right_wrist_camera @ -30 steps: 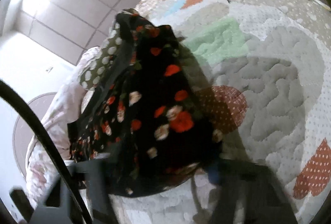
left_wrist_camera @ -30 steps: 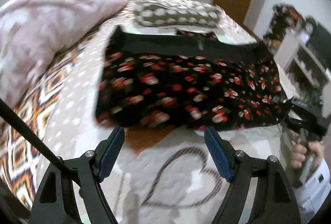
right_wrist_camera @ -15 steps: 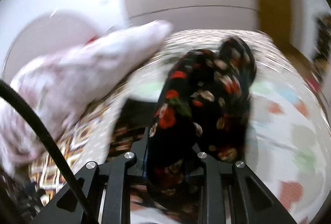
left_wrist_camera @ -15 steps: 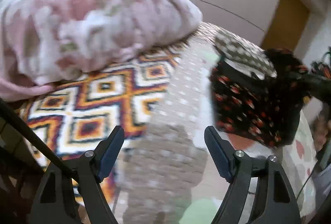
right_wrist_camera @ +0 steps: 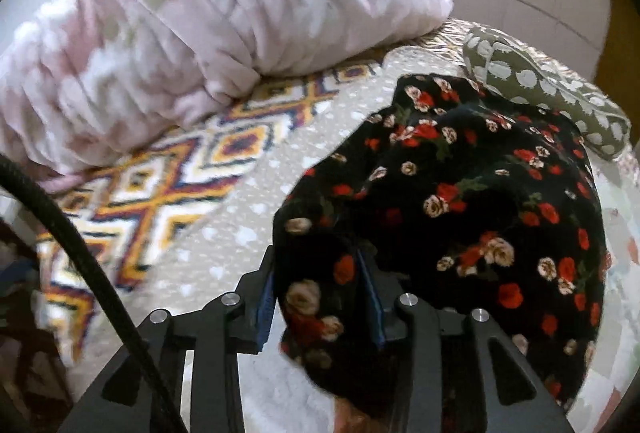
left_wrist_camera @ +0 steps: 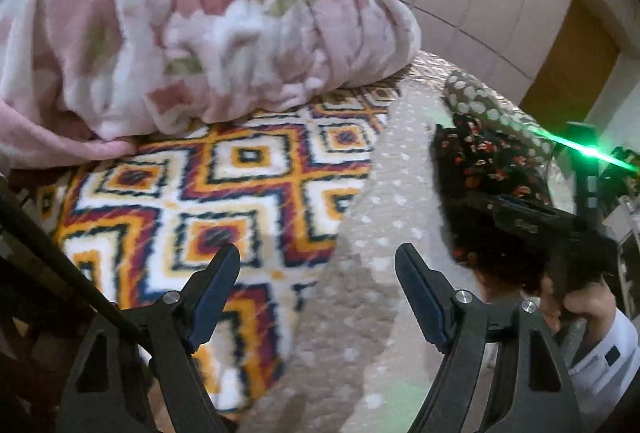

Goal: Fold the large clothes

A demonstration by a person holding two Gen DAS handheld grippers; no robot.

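Bunching floral garment [right_wrist_camera: 460, 201] in right gripper [right_wrist_camera: 320, 293]; quilt [right_wrist_camera: 224, 233] bare alongside.

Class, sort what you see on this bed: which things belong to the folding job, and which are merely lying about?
Job:
- black floral garment
- right tool, gripping the garment
- left tool, open and empty

Lying about:
- pink blanket
- diamond-patterned spread
- green spotted cloth

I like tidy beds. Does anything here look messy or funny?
Yes. The flowery black garment is bunched in a lump, a fold of it between the right gripper fingers, not flat. The pink blanket lies heaped too.
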